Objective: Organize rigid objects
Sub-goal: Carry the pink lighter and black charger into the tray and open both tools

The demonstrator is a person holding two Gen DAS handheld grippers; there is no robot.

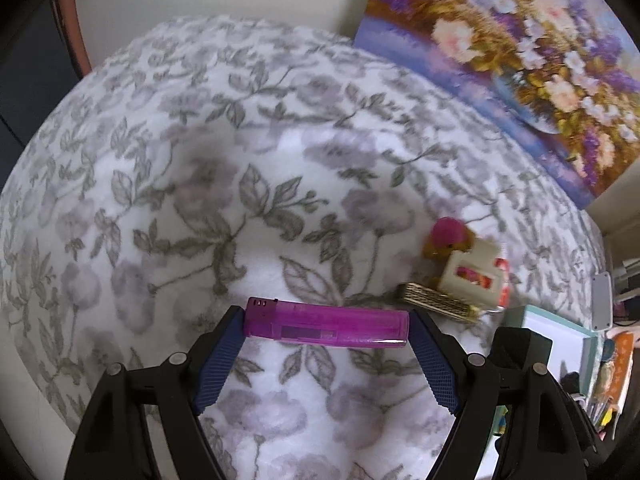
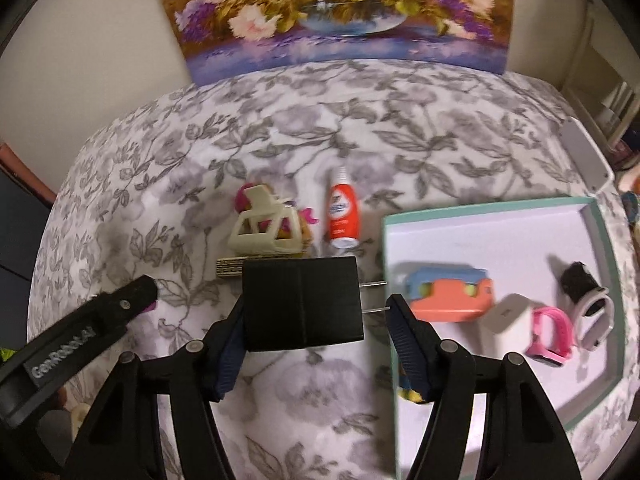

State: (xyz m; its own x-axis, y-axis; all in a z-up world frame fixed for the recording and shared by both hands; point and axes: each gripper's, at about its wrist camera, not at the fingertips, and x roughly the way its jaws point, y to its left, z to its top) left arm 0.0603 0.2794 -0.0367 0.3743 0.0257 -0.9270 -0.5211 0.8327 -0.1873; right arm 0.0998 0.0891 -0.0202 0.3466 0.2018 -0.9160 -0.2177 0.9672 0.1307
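The left gripper (image 1: pixel 326 326) holds a purple lighter (image 1: pixel 326 326) crosswise, its fingers (image 1: pixel 224 356) pressed on the two ends, above the flowered blanket (image 1: pixel 240 160). The right gripper (image 2: pixel 316 312) holds a black plug (image 2: pixel 302 304) lengthwise. One finger lies against the plug's flat end; the other sits at the tips of the prongs (image 2: pixel 374 296), and whether it touches them I cannot tell.

Toward the far edge of the blanket, past the plug, lie a cream toy frame (image 2: pixel 266 228) over a pink-capped bear (image 1: pixel 448 238), a red bottle (image 2: pixel 343 216) just beside them, and a flat gold box (image 1: pixel 436 302) partly under the frame.

At the blanket's right edge sits a tray (image 2: pixel 500 204) with a teal rim. In it are an orange-and-blue block (image 2: pixel 450 294), a white cube (image 2: pixel 510 322), a pink watch (image 2: pixel 554 334) and a white-and-black band (image 2: pixel 592 304). A flower painting (image 2: pixel 332 12) leans on the wall behind.
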